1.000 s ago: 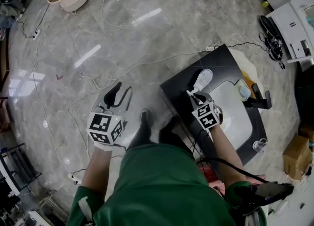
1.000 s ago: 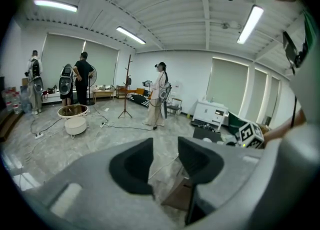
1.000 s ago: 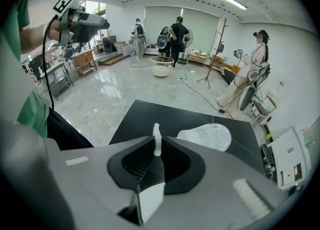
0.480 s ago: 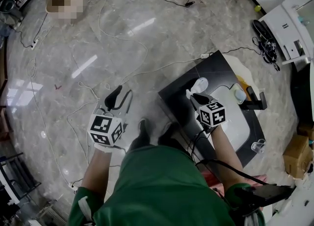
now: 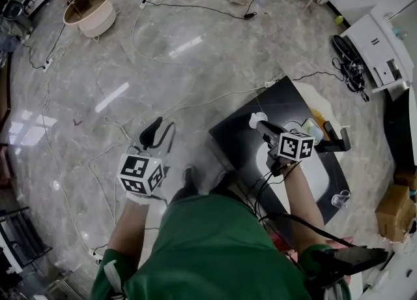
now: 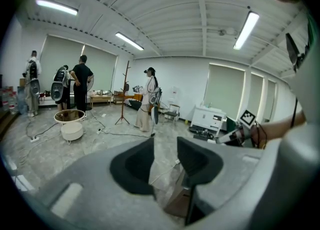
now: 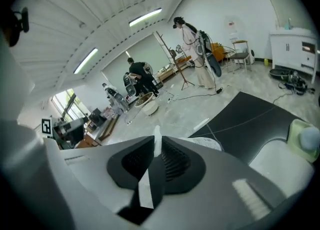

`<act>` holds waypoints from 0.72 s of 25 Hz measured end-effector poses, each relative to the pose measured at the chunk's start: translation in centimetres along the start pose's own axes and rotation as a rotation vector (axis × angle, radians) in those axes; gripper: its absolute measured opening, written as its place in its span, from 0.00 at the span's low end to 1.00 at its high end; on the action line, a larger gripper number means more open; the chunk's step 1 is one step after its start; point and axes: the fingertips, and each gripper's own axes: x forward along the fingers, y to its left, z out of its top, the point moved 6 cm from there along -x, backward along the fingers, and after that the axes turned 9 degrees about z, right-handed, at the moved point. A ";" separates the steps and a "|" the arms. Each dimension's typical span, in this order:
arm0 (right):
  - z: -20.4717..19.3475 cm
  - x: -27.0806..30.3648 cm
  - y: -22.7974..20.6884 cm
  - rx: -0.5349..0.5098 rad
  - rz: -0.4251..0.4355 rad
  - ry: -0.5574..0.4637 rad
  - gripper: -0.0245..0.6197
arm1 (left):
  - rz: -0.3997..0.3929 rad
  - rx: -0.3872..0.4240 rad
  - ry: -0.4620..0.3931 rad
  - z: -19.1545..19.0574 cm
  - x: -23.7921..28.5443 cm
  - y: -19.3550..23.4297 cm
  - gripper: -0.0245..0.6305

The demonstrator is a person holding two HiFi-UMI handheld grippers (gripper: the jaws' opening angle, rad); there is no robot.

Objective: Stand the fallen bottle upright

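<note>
Kept the right claw point(image 5: 263, 123) pinched nearly together on a thin white part of the bottle point(image 5: 254, 120), seen as a white sliver between the ribbed pads point(image 7: 172, 161). Lifted and rolled that claw over the last second, and so swung the bottle from lying lengthwise on the black worktop point(image 5: 238, 142) to hanging at the claw's tips, seen almost end-on from above. Judged therefore as mid-righting: raised off its side, not yet shown standing free, with any base contact hidden below the claw. Left the setting down and letting go still to do. Held the left claw point(image 5: 155, 133) well off to the side over the floor point(image 5: 163, 64), jaws apart with nothing between them, having just closed a little.
</note>
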 end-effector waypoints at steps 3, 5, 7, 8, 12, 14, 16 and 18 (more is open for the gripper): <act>1.3 -0.8 -0.9 0.086 0.030 -0.075 0.10 | 0.012 0.003 0.001 0.3 -0.2 -0.2 0.25; 2.1 -1.5 -1.8 0.147 0.043 -0.123 0.10 | 0.019 0.004 0.002 0.5 -0.3 -0.4 0.25; 2.7 -2.1 -2.7 0.207 0.057 -0.170 0.10 | 0.025 0.008 0.004 0.6 -0.3 -0.7 0.25; 3.0 -2.4 -3.2 0.233 0.062 -0.190 0.10 | 0.028 0.010 0.005 0.7 -0.3 -0.8 0.25; 3.8 -3.4 -5.2 0.307 0.077 -0.260 0.10 | 0.035 0.020 0.009 0.9 0.2 -1.3 0.25; 3.8 -3.7 -5.7 0.330 0.082 -0.284 0.10 | 0.034 0.024 0.011 0.8 0.2 -1.3 0.25; 3.7 -4.1 -6.1 0.347 0.083 -0.305 0.10 | 0.031 0.029 0.012 1.0 0.2 -1.5 0.25; 3.8 -4.7 -6.5 0.358 0.081 -0.323 0.11 | 0.028 0.034 0.010 1.3 0.4 -1.9 0.25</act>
